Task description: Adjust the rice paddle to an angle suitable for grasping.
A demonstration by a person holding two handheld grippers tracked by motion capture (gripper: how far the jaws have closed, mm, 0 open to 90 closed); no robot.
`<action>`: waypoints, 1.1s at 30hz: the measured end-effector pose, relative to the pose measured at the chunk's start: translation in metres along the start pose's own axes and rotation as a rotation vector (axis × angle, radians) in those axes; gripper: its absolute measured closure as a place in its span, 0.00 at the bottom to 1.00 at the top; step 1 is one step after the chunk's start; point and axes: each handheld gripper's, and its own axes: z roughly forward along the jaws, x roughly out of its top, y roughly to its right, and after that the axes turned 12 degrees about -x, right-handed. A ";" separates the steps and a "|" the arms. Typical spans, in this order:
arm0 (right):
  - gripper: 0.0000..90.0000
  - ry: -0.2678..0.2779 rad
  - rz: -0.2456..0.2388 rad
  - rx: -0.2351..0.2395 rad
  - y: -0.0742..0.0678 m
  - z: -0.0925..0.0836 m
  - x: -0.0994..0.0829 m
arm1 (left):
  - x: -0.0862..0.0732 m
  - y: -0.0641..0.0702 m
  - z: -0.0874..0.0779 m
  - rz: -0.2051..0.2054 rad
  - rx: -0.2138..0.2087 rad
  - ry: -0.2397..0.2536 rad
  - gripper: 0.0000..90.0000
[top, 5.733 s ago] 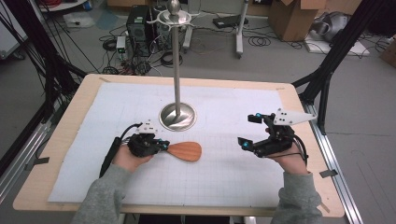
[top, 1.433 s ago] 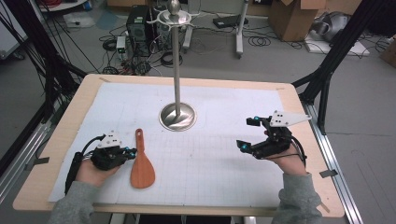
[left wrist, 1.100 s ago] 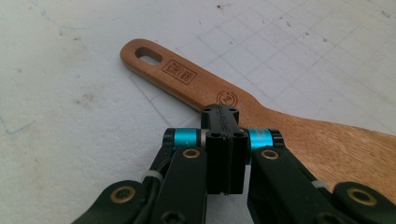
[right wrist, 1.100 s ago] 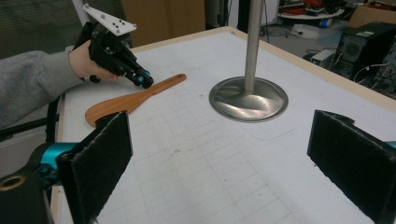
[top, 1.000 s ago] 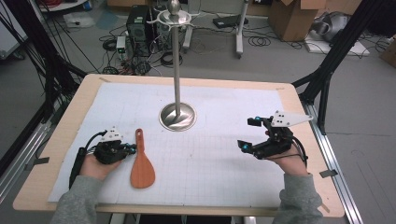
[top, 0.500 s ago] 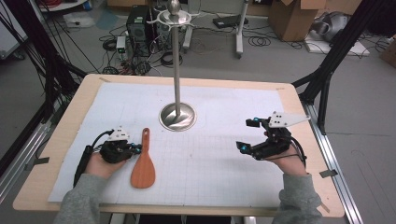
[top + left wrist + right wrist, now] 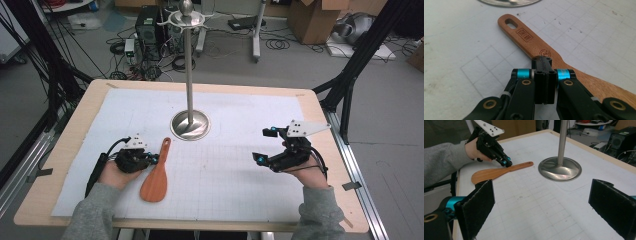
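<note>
Wooden rice paddle [image 7: 156, 175] is lying flat on the white gridded mat [image 7: 225, 195], blade toward the near table edge, handle running up toward about 1 o'clock, hanging-hole end nearest the steel stand base [image 7: 190, 125] but apart from it. In the left gripper view the paddle [image 7: 544, 53] is showing a stamped mark on the handle and a slot at its tip.

Left gripper [image 7: 152, 160] is sitting at the paddle's 9 o'clock, at the neck where handle widens into blade. Its jaws are clenched tight on each other with nothing between them; the closed tip [image 7: 541, 61] is resting over or against the handle edge; cannot tell whether it is actually touching. From the right gripper view the same gripper [image 7: 507, 163] is pointing down at the paddle [image 7: 496, 172], a grey-sleeved hand behind it.

Right gripper [image 7: 257, 159] is waiting well apart, at about 3 o'clock from the paddle, jaws spread wide and holding nothing; its padded fingers [image 7: 477, 202] are framing bare mat.

Stand pole [image 7: 188, 65] is rising upright from the round base at the mat's 12 o'clock side.
</note>
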 end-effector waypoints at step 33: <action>0.06 -0.001 0.001 -0.006 0.000 -0.001 -0.002 | 0.029 0.033 0.036 0.095 -0.102 -0.081 0.99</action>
